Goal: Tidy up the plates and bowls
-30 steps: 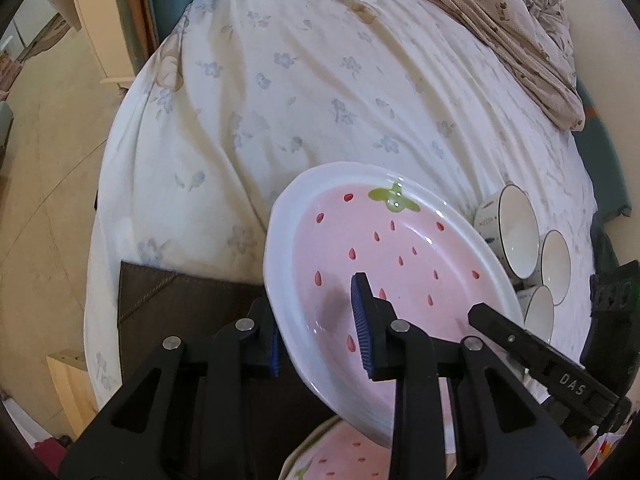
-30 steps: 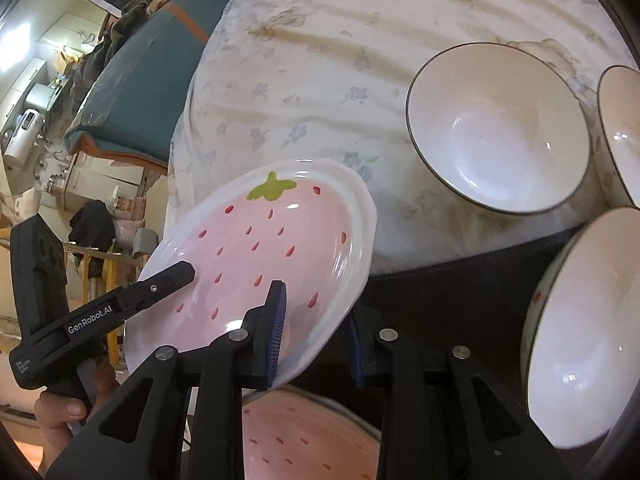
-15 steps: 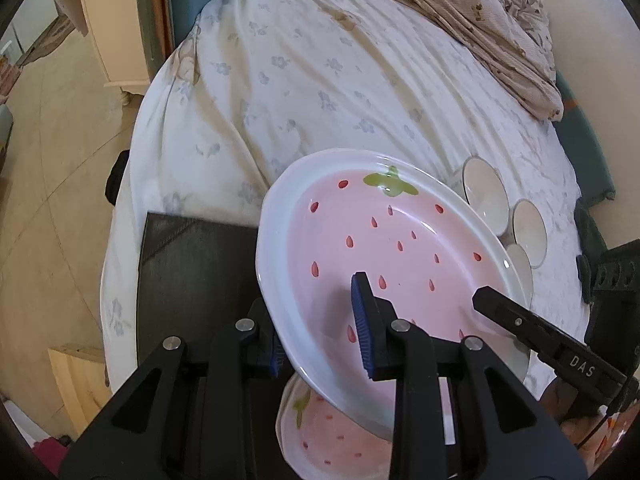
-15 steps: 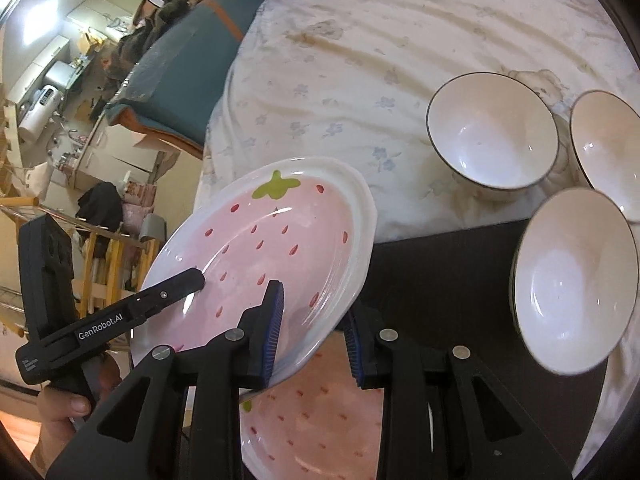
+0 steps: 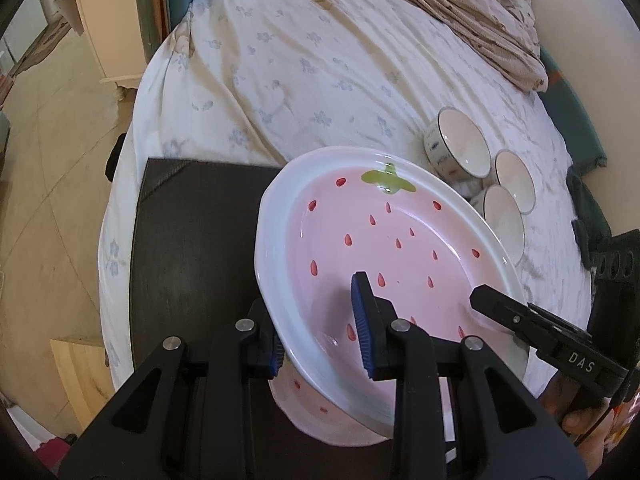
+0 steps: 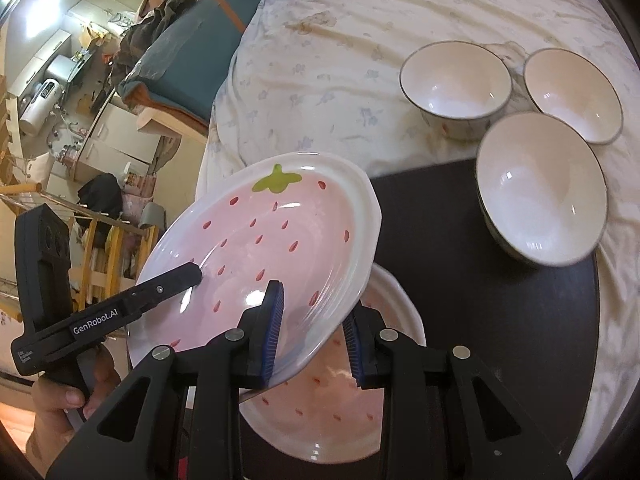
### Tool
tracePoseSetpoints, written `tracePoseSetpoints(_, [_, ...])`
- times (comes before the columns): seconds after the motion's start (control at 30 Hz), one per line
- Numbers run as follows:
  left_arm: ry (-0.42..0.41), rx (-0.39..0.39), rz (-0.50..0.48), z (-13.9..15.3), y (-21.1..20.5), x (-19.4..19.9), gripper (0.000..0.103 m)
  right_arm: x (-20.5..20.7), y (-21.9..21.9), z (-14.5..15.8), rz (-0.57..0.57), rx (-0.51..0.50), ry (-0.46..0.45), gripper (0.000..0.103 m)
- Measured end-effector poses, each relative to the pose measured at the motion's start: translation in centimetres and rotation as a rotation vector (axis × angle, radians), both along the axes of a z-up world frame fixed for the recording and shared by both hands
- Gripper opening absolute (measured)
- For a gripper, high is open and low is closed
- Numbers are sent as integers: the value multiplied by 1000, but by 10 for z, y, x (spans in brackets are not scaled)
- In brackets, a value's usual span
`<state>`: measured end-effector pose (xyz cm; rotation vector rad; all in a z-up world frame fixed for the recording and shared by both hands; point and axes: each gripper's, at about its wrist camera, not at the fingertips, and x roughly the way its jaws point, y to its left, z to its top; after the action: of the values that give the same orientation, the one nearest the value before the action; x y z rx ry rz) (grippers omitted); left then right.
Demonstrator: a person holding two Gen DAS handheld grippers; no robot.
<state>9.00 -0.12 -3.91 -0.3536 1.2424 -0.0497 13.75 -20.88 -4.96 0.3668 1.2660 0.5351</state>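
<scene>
A pink strawberry plate (image 5: pixel 384 240) (image 6: pixel 272 248) is held tilted in the air by both grippers. My left gripper (image 5: pixel 320 336) is shut on its near-left rim. My right gripper (image 6: pixel 312 332) is shut on its opposite rim. The right gripper shows in the left wrist view (image 5: pixel 536 328), and the left gripper shows in the right wrist view (image 6: pixel 120 312). A second strawberry plate (image 6: pixel 340 400) (image 5: pixel 320 412) lies flat on the dark mat (image 6: pixel 460 240) (image 5: pixel 192 248) right below it. Three white bowls (image 6: pixel 456 80) (image 6: pixel 572 92) (image 6: pixel 544 188) stand at the mat's far right.
The mat lies on a bed with a floral sheet (image 5: pixel 300 60). A crumpled brown blanket (image 5: pixel 460 0) lies at the far end. A teal cushion (image 6: pixel 192 52) and cluttered furniture (image 6: pixel 60 80) are beyond the bed's left edge.
Both grippers have lifted the plate and drawn back from the bed. The second plate below and more of the mat have come into view.
</scene>
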Motion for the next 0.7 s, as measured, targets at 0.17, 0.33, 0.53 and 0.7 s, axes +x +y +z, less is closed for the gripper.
tracePoseSetpoints(0.17, [28,9,-20,-6,-6,-19,25,-22,-5,-6,8,-5,19,31])
tracePoseSetpoints(0.33, [54,16,-20,-14,-7,-33,25,-40,-6,-13,19,-17,38,31])
tracePoseSetpoints(0.53, [61,35,-18,-20,-6,-41,25,-52,-2,-24,24,-33,67,31])
tracePoseSetpoints(0.7, [57,38,-23,-21,-7,-43,25,-58,0,-28,36,-35,73,31])
